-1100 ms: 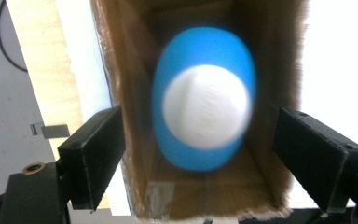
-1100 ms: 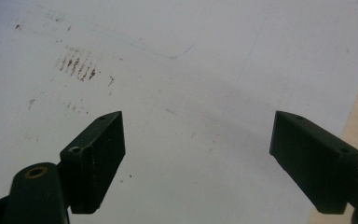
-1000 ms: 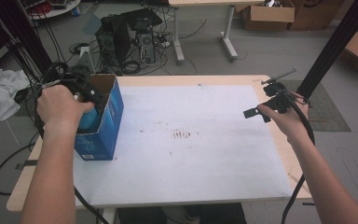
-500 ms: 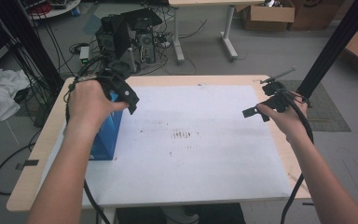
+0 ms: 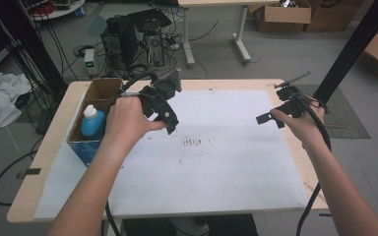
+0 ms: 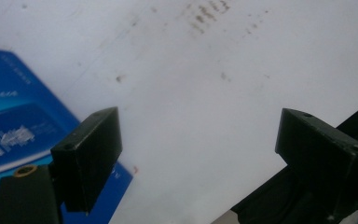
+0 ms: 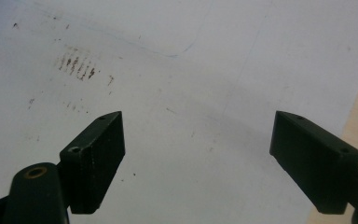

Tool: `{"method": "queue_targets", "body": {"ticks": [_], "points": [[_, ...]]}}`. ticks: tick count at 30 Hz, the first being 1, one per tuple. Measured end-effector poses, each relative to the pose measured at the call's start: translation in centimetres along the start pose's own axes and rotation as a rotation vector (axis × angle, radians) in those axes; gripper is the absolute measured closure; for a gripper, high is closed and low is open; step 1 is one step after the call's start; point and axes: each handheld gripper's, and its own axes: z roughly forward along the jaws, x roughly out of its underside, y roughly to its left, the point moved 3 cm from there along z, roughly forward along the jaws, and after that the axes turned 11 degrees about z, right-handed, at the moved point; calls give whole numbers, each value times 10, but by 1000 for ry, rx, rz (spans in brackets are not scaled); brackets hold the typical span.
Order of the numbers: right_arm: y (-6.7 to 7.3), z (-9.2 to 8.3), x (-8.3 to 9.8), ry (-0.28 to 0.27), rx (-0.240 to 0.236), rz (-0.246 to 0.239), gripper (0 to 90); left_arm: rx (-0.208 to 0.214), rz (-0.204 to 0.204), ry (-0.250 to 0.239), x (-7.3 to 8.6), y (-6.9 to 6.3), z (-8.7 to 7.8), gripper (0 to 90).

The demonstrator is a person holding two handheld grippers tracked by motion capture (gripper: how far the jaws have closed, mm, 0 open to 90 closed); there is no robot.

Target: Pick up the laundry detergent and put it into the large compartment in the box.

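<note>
Bottle stands inside the box at the tabletop's left edge. Left gripper hangs just right of the box, fingers wide apart, empty. Right gripper waits across the white sheet, fingers apart too. Looks like a pause between steps; with no other item out, next probably means reaching somewhere new.

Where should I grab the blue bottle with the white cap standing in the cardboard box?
Take the blue bottle by its narrow white cap, coming straight down from above with the left gripper. It stands upright, walled in by the open-topped cardboard box, so sideways approaches look blocked.
</note>
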Motion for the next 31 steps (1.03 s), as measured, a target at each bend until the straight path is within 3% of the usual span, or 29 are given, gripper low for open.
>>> {"method": "queue_targets", "body": {"ticks": [13, 31], "points": [[4, 0, 0, 2, 5, -3, 180, 16, 90, 18, -15, -27, 22, 151], [3, 1, 1, 3, 3, -2, 180, 11, 94, 29, -18, -27, 27, 147]]}}
